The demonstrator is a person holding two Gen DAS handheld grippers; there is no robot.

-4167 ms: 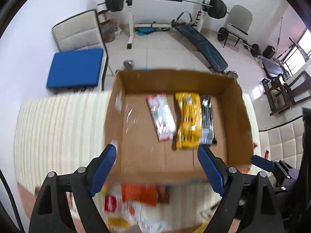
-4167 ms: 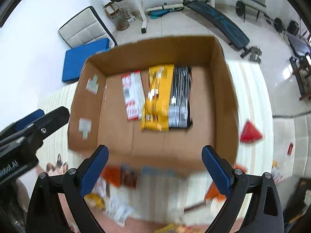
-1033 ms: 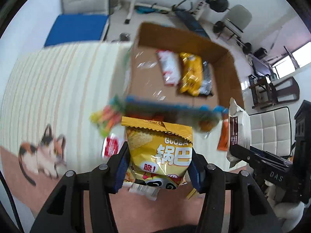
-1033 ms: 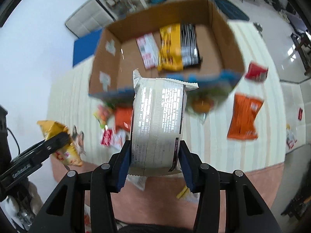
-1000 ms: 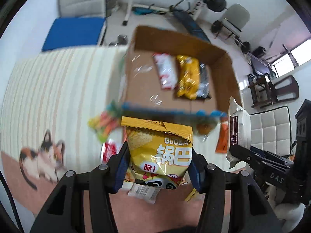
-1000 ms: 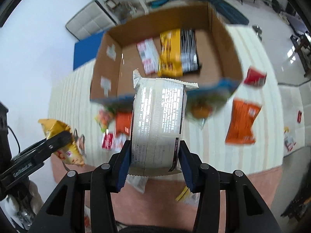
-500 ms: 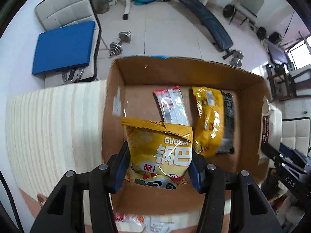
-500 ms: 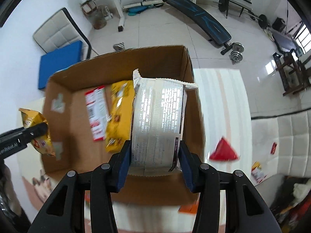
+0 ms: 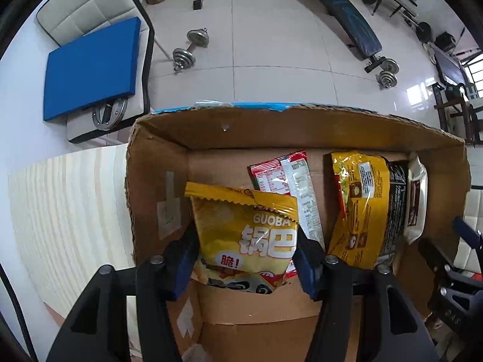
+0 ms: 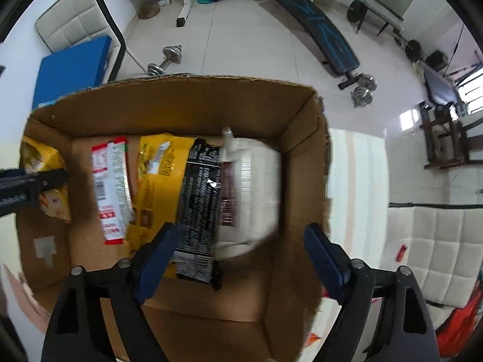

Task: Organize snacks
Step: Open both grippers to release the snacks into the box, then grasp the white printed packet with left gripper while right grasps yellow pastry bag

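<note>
Both grippers point down into the cardboard box (image 9: 157, 157).

Left gripper (image 9: 246, 259): jaws opening. The yellow Guoba bag (image 9: 244, 232) is between them at the box's left end, just clear of the left wall. Whether the pads are off the bag cannot be told.

Right gripper (image 10: 238, 259): jaws spread wide and opening, nothing pinched. The white pack (image 10: 250, 193) lies blurred below them, at the box's right end against the right wall. It appears to be dropping or just landed.

Already in the box, between those two: a red-and-white packet (image 9: 289, 187), a yellow packet (image 9: 359, 205) and a black packet (image 10: 199, 199), laid side by side.

Judged status: five snacks are in or entering the box. Outside the box's right wall, an orange-red item (image 10: 462, 319) and a small red one (image 10: 401, 252) remain; these would still need collecting.
</note>
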